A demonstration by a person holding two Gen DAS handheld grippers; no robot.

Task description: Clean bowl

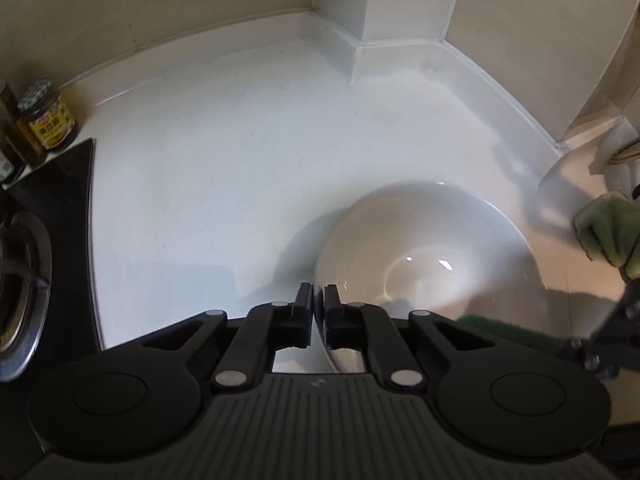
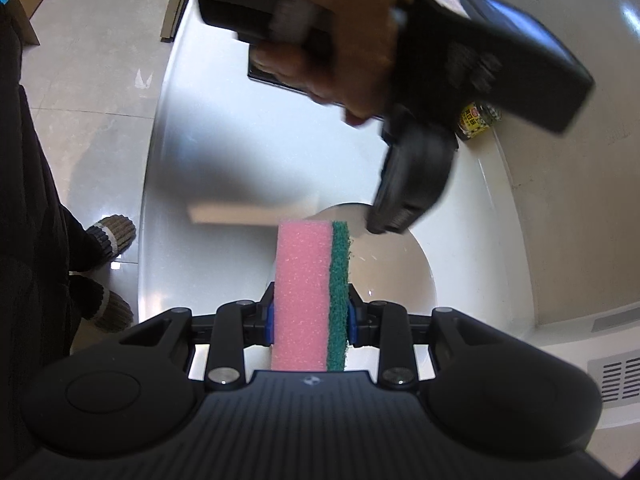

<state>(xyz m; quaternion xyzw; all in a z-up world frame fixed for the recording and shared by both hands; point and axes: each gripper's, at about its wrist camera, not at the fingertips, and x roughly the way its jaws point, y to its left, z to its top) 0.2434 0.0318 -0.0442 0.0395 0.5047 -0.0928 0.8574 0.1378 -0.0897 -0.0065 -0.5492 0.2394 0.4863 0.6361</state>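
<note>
A white bowl [image 1: 432,256] rests on the white counter, tilted toward the right. My left gripper [image 1: 319,312] is shut on its near rim, one finger inside and one outside. In the right wrist view the same bowl [image 2: 404,276] lies just beyond a pink sponge with a green scouring side [image 2: 310,292], which my right gripper [image 2: 311,320] holds upright between its pads. The left gripper's body [image 2: 412,184], blurred and held by a hand [image 2: 340,40], hangs over the bowl's far rim. A dark green edge of the sponge [image 1: 504,326] shows over the bowl's right side.
A labelled jar [image 1: 50,120] and dark bottles stand at the counter's far left beside a black stovetop with a burner [image 1: 20,280]. A green cloth [image 1: 612,236] lies at the right. A white pillar [image 1: 400,20] rises at the back wall. The counter edge [image 2: 152,200] drops to a tiled floor, where slippered feet [image 2: 112,236] stand.
</note>
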